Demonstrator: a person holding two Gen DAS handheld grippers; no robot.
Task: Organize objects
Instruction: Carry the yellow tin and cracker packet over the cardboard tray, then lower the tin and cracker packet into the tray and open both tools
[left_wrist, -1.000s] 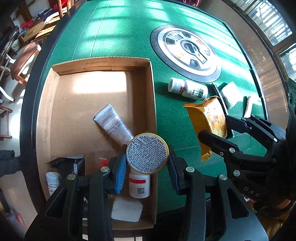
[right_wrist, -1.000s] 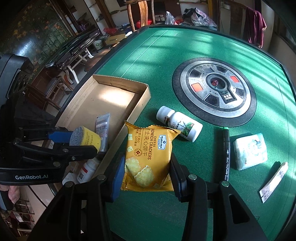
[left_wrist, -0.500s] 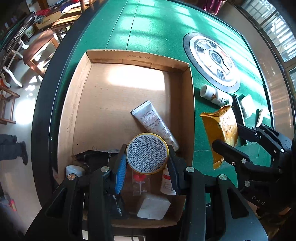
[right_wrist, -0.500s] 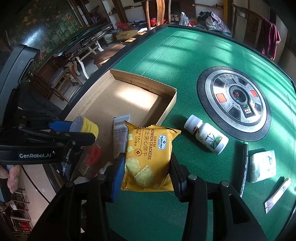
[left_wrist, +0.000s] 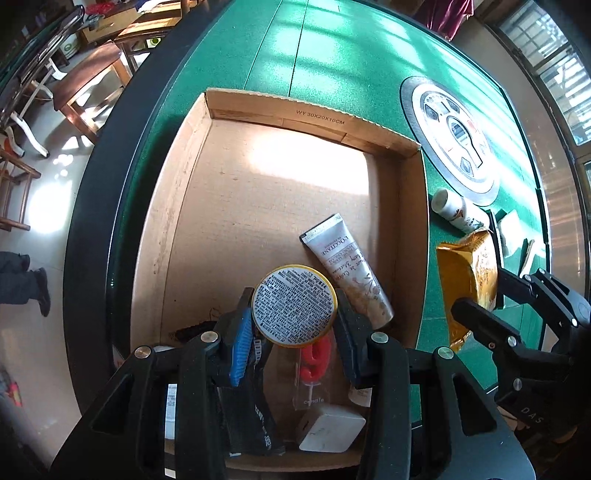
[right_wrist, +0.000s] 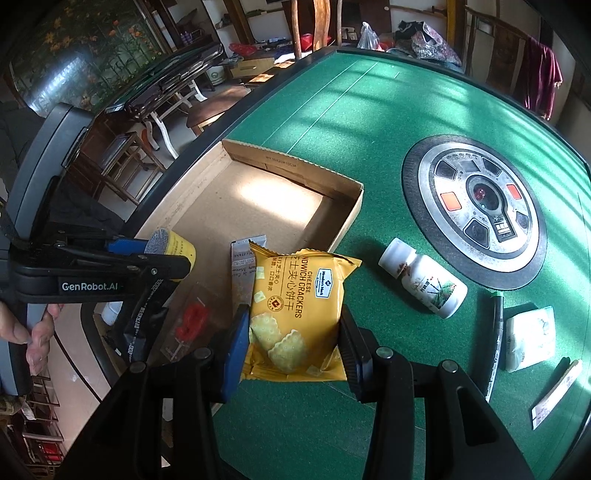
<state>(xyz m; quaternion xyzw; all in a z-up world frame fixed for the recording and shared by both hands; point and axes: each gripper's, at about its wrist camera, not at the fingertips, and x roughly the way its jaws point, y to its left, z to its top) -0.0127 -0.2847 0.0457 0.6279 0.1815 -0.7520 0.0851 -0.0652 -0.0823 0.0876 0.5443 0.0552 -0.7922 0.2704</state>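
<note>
My left gripper (left_wrist: 294, 325) is shut on a round yellow tin (left_wrist: 294, 305) with a printed label, held above the near part of the open cardboard box (left_wrist: 314, 114). Under it in the box lie a grey hand-cream tube (left_wrist: 345, 265), a red candle in a clear packet (left_wrist: 314, 363), a black sachet (left_wrist: 255, 421) and a white block (left_wrist: 330, 428). My right gripper (right_wrist: 291, 354) is shut on a yellow packet of cheese sandwich crackers (right_wrist: 295, 302), held over the box's right wall (right_wrist: 343, 225). The left gripper with the yellow tin (right_wrist: 171, 245) shows at the left of the right wrist view.
On the green felt table (right_wrist: 332, 110) lie a white pill bottle (right_wrist: 424, 280), a black marker (right_wrist: 495, 339), a tissue pack (right_wrist: 530, 338) and a slim white strip (right_wrist: 557, 391). A round control panel (right_wrist: 476, 210) sits at the table's centre. Chairs and furniture stand beyond the table's left edge.
The left gripper has carried the tin leftward from the box's right wall to over the box floor. The right gripper with the crackers has drifted a little toward the box.
</note>
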